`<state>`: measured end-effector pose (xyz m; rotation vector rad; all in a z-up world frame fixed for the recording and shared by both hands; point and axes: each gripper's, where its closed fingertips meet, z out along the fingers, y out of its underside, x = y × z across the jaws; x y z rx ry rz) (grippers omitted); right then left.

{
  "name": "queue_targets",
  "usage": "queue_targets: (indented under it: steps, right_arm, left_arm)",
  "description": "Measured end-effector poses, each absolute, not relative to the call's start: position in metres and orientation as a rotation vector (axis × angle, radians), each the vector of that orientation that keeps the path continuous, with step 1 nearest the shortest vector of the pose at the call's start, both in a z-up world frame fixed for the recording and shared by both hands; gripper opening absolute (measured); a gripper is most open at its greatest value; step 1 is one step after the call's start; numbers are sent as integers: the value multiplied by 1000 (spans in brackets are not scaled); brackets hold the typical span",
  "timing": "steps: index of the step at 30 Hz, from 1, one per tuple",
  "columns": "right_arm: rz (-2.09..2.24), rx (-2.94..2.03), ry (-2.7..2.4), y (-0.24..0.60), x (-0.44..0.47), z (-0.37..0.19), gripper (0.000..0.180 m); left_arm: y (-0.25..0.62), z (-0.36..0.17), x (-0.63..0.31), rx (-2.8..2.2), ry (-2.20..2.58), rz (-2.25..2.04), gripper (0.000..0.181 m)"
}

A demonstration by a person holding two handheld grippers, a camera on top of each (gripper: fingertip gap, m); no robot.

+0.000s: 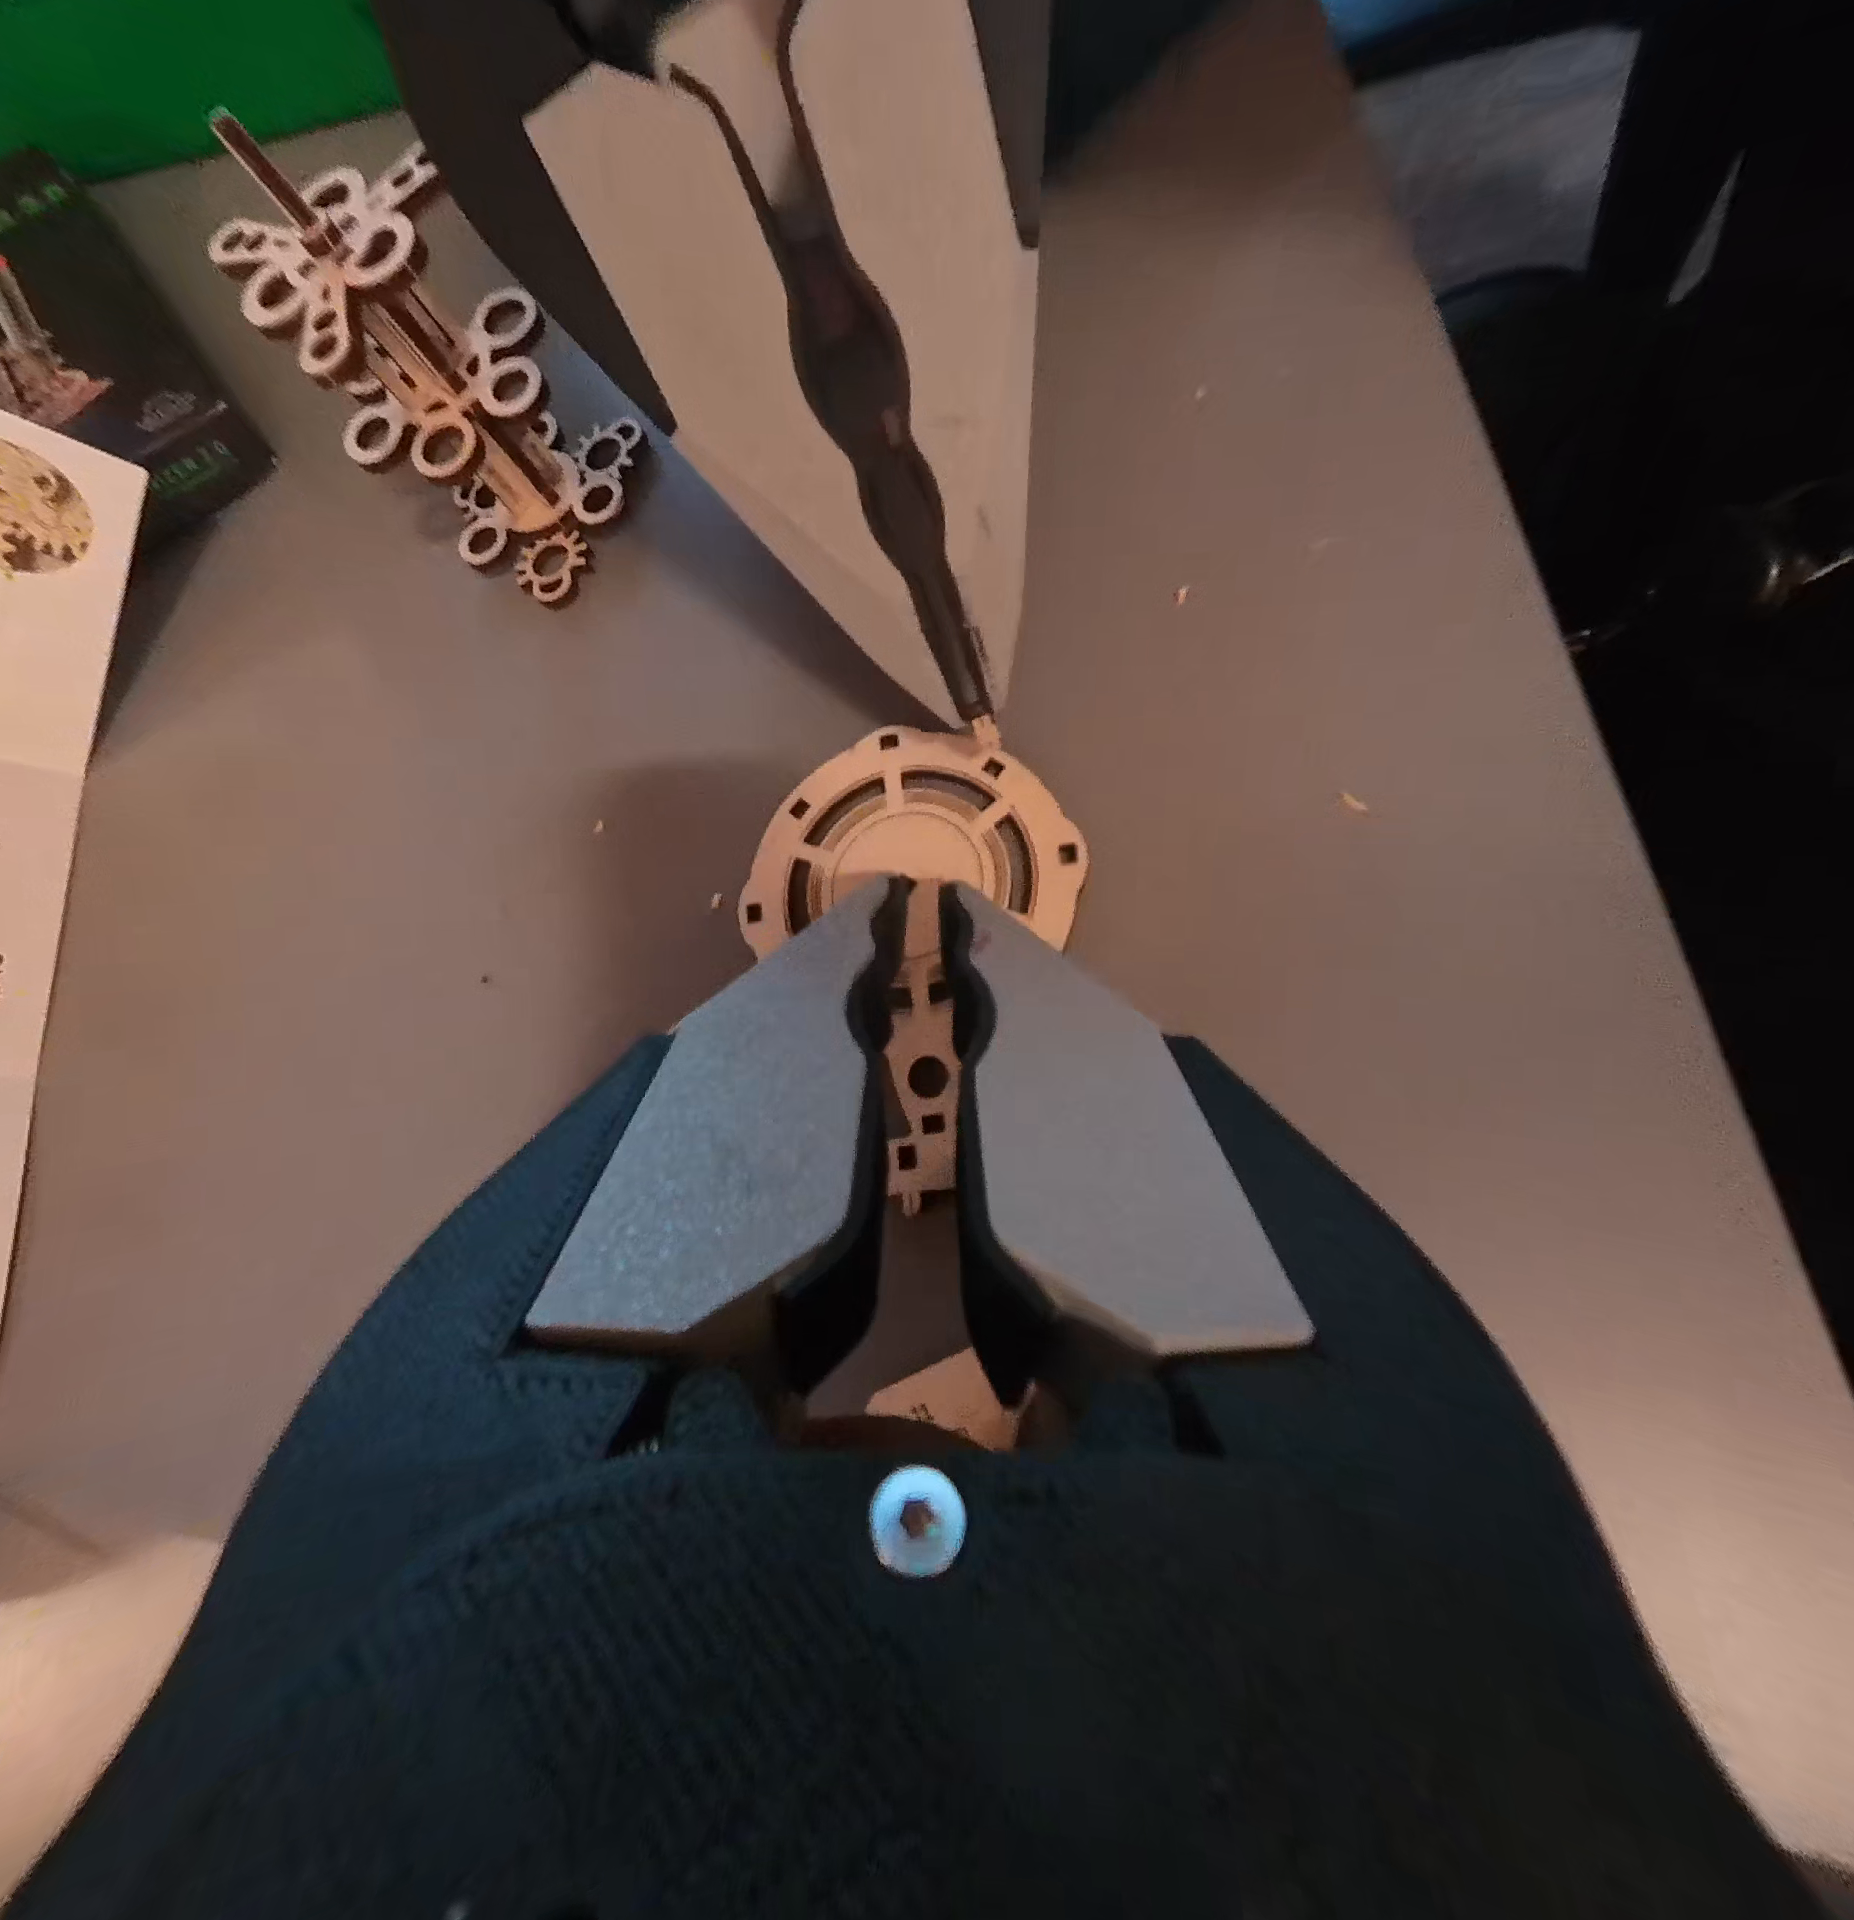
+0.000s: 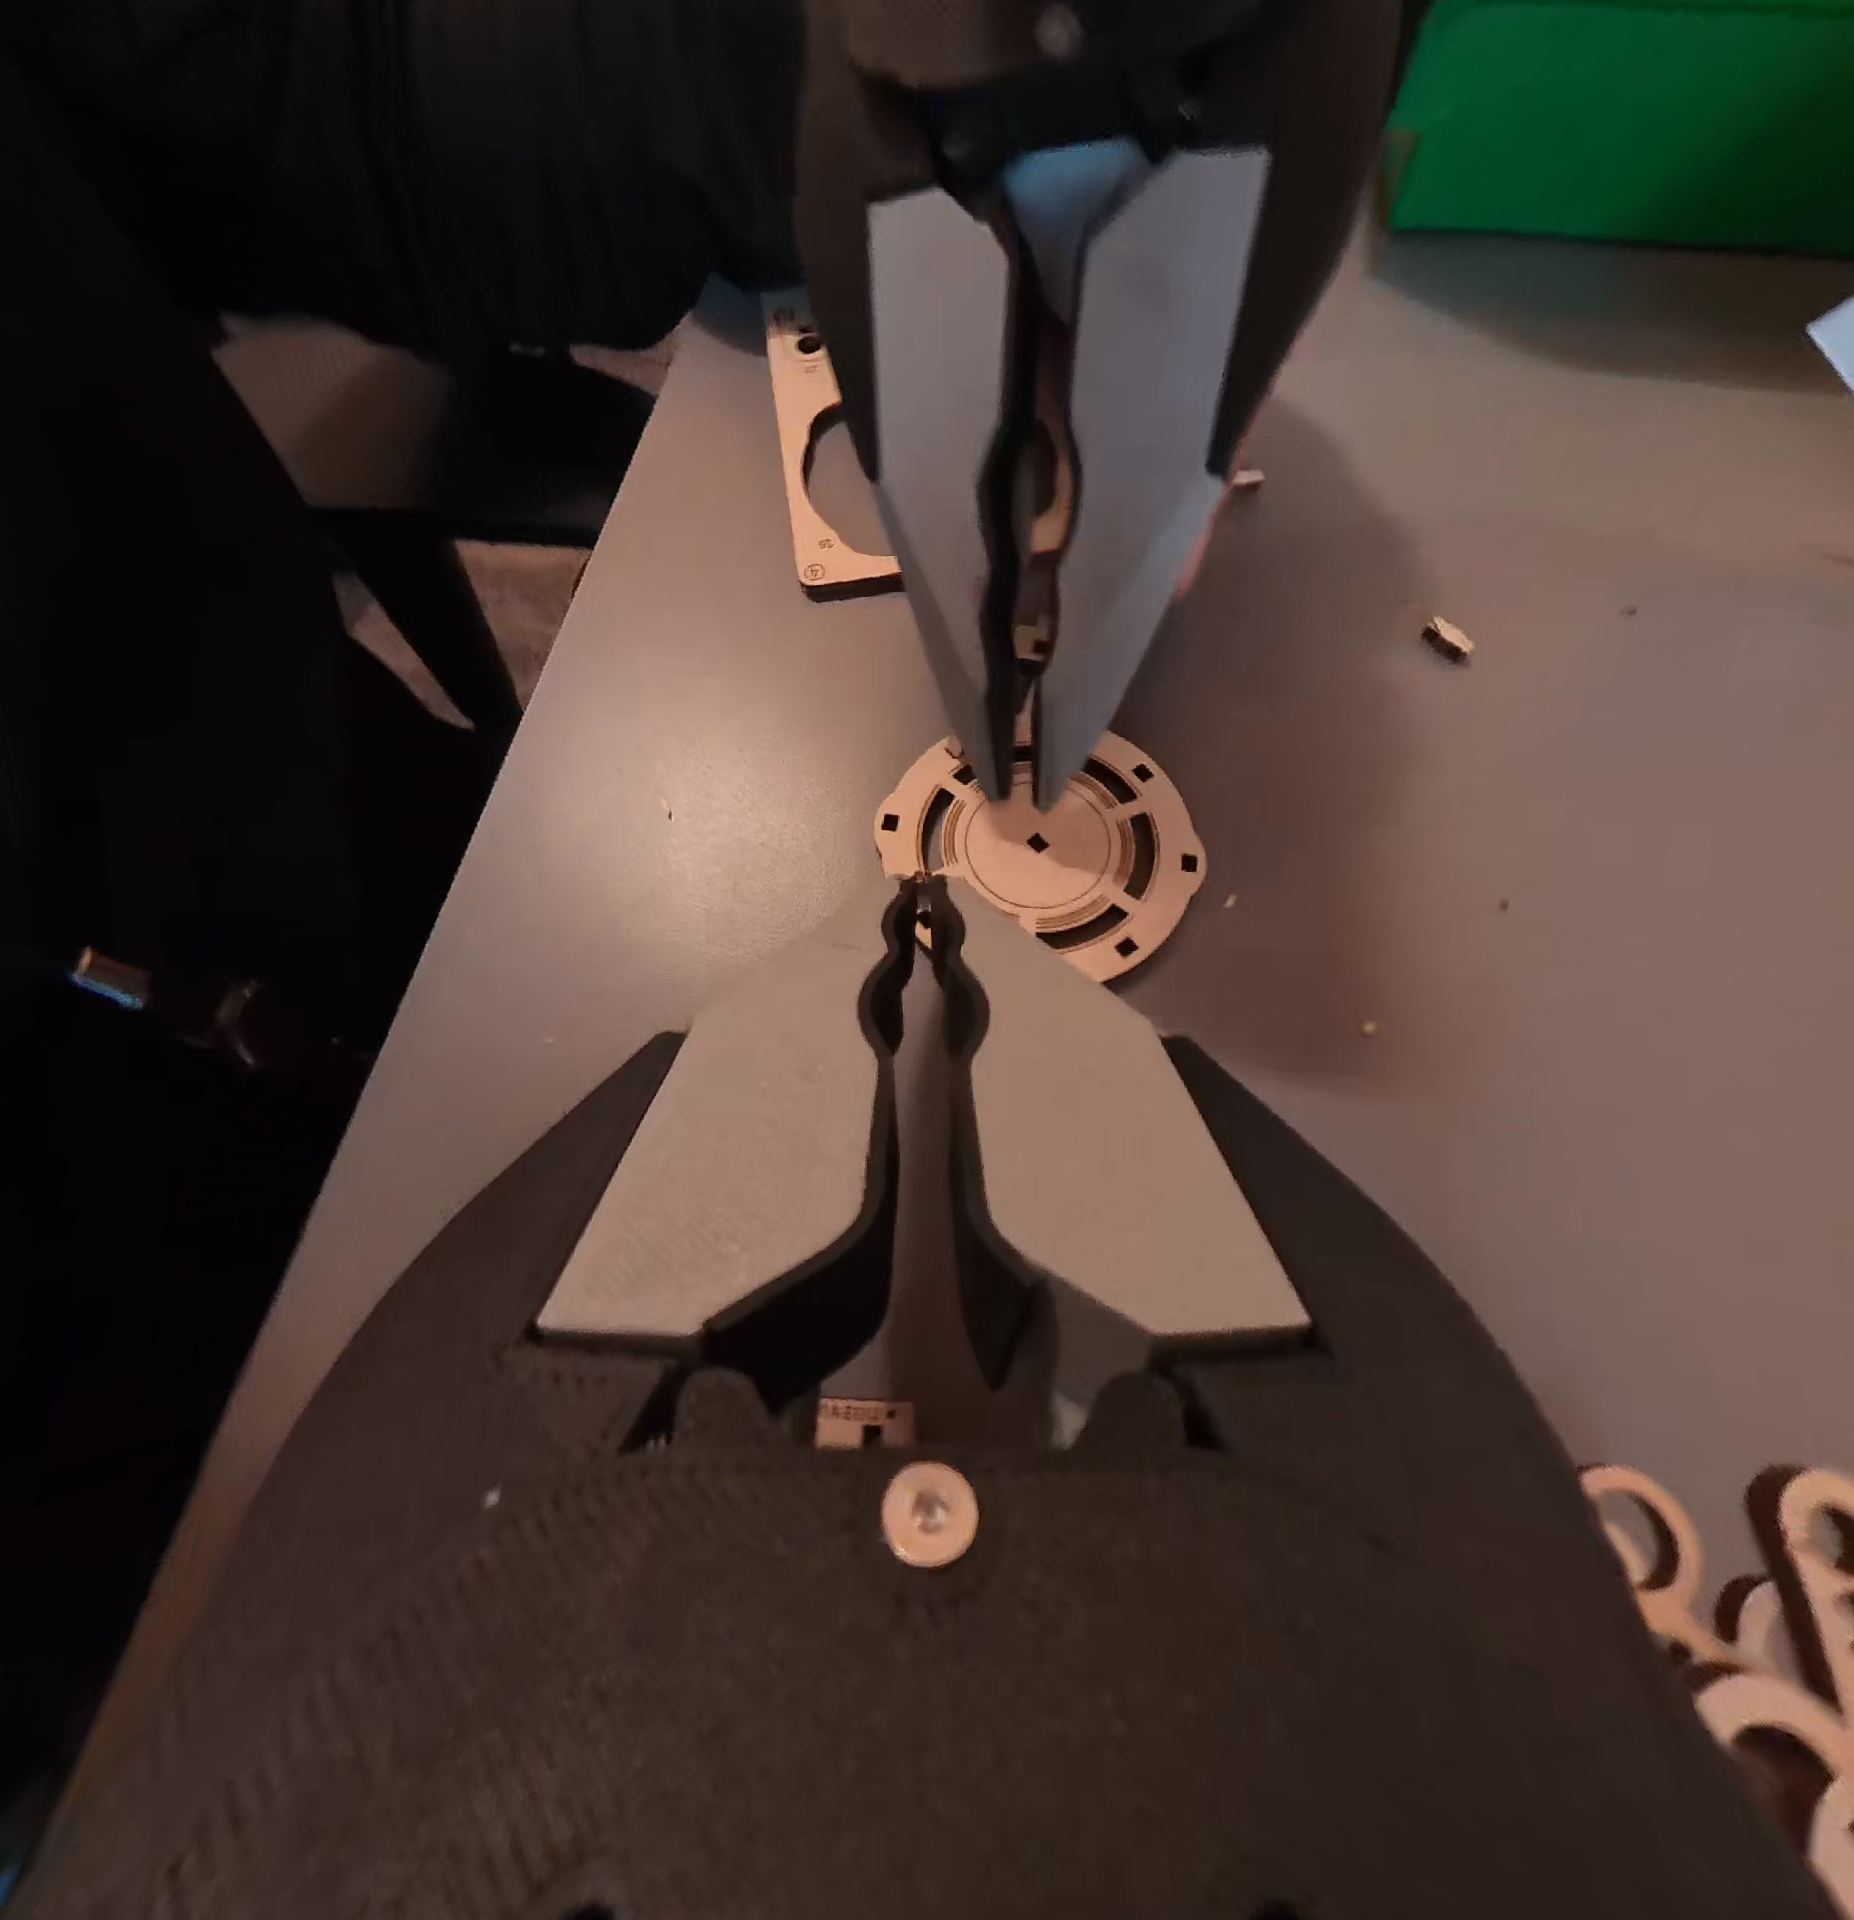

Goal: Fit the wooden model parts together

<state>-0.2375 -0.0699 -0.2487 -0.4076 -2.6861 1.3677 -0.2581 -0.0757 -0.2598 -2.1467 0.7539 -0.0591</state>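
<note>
A round wooden disc with cut-out slots lies flat on the grey table; it also shows in the right wrist view. My left gripper is shut on a flat wooden part with holes, held on edge with its end at the disc's centre. From the right wrist view, the left gripper comes down from above onto the disc. My right gripper is shut, its tips pinching a small wooden bit at the disc's rim. It reaches in from the top of the left wrist view.
A wooden tower model with ring-shaped pieces stands at the back left, beside a dark box and a printed sheet. A punched-out wooden sheet lies behind the left gripper. Small offcuts are scattered. The table edge runs along the left. Less than 4 cm separates the two grippers' tips.
</note>
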Motion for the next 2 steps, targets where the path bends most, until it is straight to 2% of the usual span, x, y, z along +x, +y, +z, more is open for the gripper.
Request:
queue_targets:
  steps: [2]
  right_arm:
    - [1351,-368,-2704,-70,-236,-250,0]
  left_arm:
    - [-76,-264,-258,-2161,754,-75,0]
